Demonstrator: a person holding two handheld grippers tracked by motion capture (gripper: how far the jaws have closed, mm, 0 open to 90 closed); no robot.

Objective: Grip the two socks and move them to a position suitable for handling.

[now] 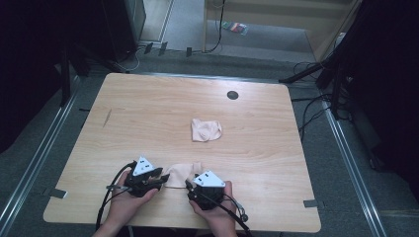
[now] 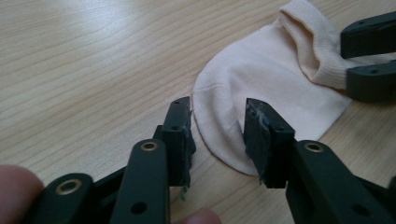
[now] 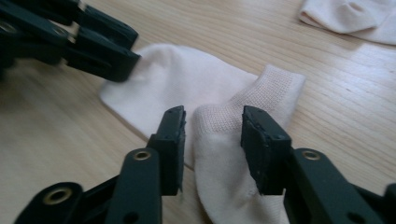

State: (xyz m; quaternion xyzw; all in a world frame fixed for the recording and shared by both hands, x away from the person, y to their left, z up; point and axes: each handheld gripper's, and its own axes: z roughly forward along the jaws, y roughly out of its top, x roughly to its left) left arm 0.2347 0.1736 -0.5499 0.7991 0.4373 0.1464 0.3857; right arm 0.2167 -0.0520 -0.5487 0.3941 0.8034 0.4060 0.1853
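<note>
Both tongs, left tongs [image 2: 217,126] and right tongs [image 3: 212,135], straddle near sock [image 1: 182,174] unclamped; closing too high risks pinching one layer, dragging it across desk [image 1: 148,113].

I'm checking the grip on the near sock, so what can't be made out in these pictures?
- Near sock: in the high view, both ends are hidden under the claws.
- Left claw: whether its pads press the toe is unclear in the left gripper view.
- Far sock: cut off by the top edge of the right gripper view.
</note>
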